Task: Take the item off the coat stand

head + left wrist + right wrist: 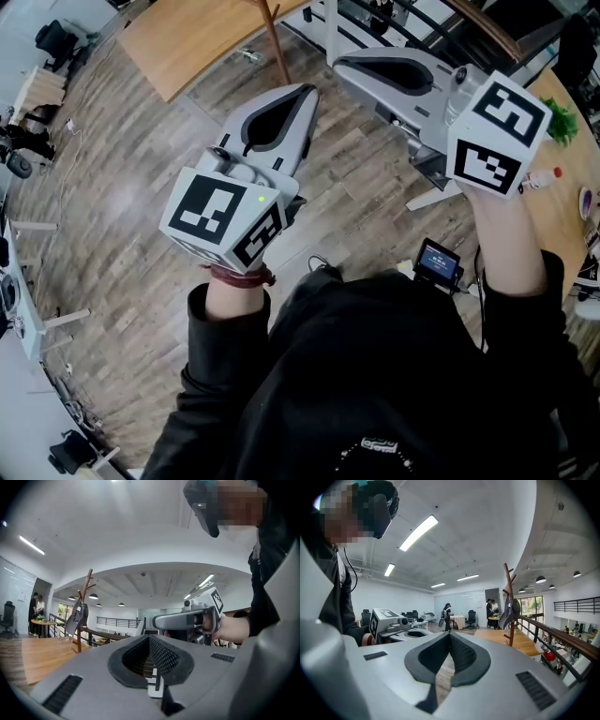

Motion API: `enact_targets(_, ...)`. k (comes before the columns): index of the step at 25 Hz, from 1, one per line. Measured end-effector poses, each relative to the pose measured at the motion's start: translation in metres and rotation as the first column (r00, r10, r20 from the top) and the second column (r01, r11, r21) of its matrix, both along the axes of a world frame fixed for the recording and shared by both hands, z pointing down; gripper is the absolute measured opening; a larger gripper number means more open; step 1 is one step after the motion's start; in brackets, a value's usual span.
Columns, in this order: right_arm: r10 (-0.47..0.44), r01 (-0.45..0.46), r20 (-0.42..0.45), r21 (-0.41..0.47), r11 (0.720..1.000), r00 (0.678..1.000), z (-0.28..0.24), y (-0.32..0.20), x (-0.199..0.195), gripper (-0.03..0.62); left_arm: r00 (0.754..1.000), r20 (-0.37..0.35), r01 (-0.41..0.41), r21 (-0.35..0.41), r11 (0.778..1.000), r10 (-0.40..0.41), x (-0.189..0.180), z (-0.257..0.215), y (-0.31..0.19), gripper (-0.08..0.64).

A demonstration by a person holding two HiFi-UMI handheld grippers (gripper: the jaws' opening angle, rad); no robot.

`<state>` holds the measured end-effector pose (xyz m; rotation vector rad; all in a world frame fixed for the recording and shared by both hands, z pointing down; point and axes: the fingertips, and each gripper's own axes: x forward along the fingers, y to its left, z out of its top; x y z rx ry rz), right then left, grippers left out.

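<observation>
Grey item (77, 616), the thing to be taken down, is untouched and well apart from both tools. The left hand-held gripper (307, 91) has its jaws pressed together with nothing between them, and the right hand-held gripper (337, 64) is likewise closed and empty. Both are held side by side, pointing roughly level toward the coat stand (86, 594). The coat stand is a slim brown wooden pole with angled pegs, standing on a raised wooden platform (37, 656) beside a dark railing (555, 634). The item hangs high on the coat stand, draped down against the pole from an upper peg. Whether it is a bag or a garment is too small to tell. It sags like soft cloth, so it is probably light and limp and will swing and fold when lifted. The best hold is likely near its top, just below the peg, so that it can be raised up and off the hook.
</observation>
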<state>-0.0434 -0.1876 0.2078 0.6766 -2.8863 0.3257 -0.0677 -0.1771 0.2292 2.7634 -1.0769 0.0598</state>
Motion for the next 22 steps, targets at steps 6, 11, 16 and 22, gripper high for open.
enact_targets(6, 0.023, -0.023, -0.003, 0.000, 1.000, 1.000, 0.004, 0.003, -0.003, 0.015, 1.000, -0.012, -0.011, -0.003, 1.000, 0.011, -0.007, 0.008, 0.005, 0.006)
enact_targets(11, 0.011, -0.011, -0.014, 0.005, 1.000, 1.000, 0.000, 0.004, -0.020, 0.015, 1.000, -0.030, 0.002, -0.014, 1.000, -0.003, -0.022, 0.008, 0.006, 0.005)
enact_targets(16, 0.012, -0.012, -0.010, -0.006, 1.000, 1.000, 0.006, 0.024, -0.029, 0.015, 0.999, -0.033, -0.001, -0.025, 1.000, 0.000, -0.032, 0.017, 0.026, 0.006)
enact_targets(22, 0.017, -0.018, 0.019, 0.012, 1.000, 1.000, -0.011, 0.018, -0.002, 0.015, 1.000, -0.012, 0.000, -0.013, 1.000, 0.000, -0.009, 0.003, 0.024, 0.006)
